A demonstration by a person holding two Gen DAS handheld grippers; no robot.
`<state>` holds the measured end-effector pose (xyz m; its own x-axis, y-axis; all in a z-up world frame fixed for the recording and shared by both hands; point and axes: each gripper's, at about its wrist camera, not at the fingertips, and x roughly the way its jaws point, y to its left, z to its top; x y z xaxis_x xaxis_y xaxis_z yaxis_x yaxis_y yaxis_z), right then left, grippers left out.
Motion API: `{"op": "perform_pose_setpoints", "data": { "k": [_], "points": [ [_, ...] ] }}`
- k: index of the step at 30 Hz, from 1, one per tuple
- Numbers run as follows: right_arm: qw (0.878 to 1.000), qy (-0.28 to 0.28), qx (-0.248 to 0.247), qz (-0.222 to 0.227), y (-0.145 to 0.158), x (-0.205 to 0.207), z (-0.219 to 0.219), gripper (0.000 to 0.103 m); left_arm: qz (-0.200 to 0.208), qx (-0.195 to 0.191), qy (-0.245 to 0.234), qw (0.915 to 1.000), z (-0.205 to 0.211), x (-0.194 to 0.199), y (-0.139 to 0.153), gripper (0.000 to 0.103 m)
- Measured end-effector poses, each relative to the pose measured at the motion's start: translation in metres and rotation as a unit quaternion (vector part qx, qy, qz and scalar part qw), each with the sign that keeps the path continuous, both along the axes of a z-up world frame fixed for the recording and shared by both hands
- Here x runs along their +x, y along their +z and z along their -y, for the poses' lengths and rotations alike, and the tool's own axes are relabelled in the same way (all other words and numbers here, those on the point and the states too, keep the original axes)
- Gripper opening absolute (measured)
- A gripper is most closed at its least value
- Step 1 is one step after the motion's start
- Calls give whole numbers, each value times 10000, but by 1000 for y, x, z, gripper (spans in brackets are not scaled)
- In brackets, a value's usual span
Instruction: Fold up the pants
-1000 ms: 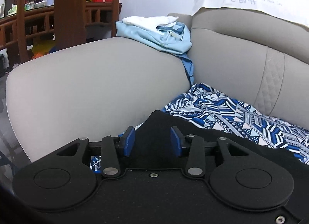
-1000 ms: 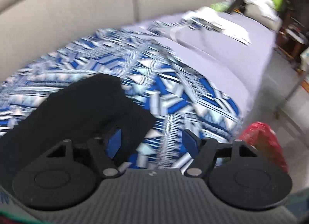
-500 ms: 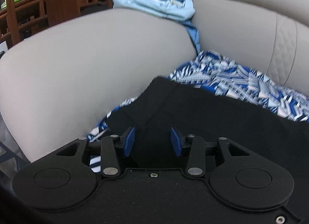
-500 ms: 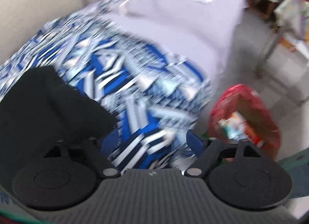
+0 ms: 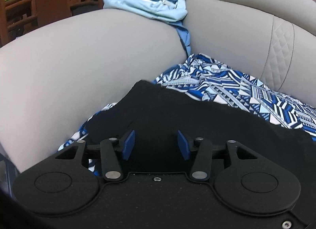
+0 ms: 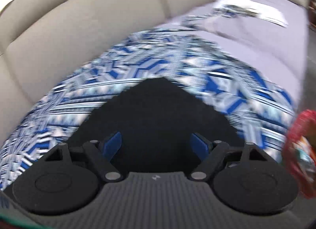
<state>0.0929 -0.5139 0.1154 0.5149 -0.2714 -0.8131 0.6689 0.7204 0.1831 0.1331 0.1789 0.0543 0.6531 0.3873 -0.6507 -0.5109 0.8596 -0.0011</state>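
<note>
Black pants (image 5: pixel 197 114) lie spread on a blue-and-white patterned cover (image 5: pixel 237 86) on the sofa seat. My left gripper (image 5: pixel 156 140) hovers low over their left end beside the armrest. Its jaws are opening, with black cloth under the gap and neither blue pad pressing on it. In the blurred right wrist view, a pointed corner of the pants (image 6: pixel 158 106) reaches out ahead onto the cover (image 6: pixel 138 57). My right gripper (image 6: pixel 156 140) stands wide open above the pants, gripping nothing.
A grey armrest (image 5: pixel 79 61) rises close on the left, with a pile of light blue clothes (image 5: pixel 150 5) on top. The backrest (image 5: pixel 227 31) runs behind. A lilac sheet (image 6: pixel 266 41) covers the seat further right. A red bag (image 6: pixel 302 149) sits off the sofa's front edge.
The pants' end, raised between the left pads a second ago, now lies flat, and those pads stand slightly wider. The right gripper swung towards the red bag, then back over the pants.
</note>
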Motion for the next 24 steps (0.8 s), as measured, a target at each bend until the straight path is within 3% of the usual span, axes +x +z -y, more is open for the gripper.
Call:
{"op": "perform_pose_setpoints", "data": {
  "k": [5, 9, 12, 14, 17, 20, 23, 24],
  "points": [
    [9991, 240, 78, -336, -18, 68, -23, 77, -231, 18, 291, 9993, -7, 15, -12, 40],
    [9978, -35, 3, -664, -41, 96, -21, 74, -328, 54, 394, 9987, -10, 16, -24, 40],
    [9946, -480, -472, -787, -41, 96, -16, 3, -354, 238, 391, 9983, -7, 17, -27, 40],
    [9939, -689, -501, -706, -45, 89, 0, 1, -360, 282, 437, 9980, -7, 19, -28, 40],
    [9883, -814, -898, -922, -49, 79, 25, 1, -356, 286, 501, 9977, -7, 20, -28, 40],
    [9924, -753, -718, -664, -45, 65, 45, 2, -368, 240, 516, 9977, -8, 19, -27, 40],
    [9975, -373, -588, -151, -34, 48, 31, 6, -285, -161, 543, 9980, -11, 10, -19, 37],
    [9987, -115, -483, 88, -30, 42, 20, 13, -231, -305, 503, 9980, -11, 4, -15, 37]
  ]
}}
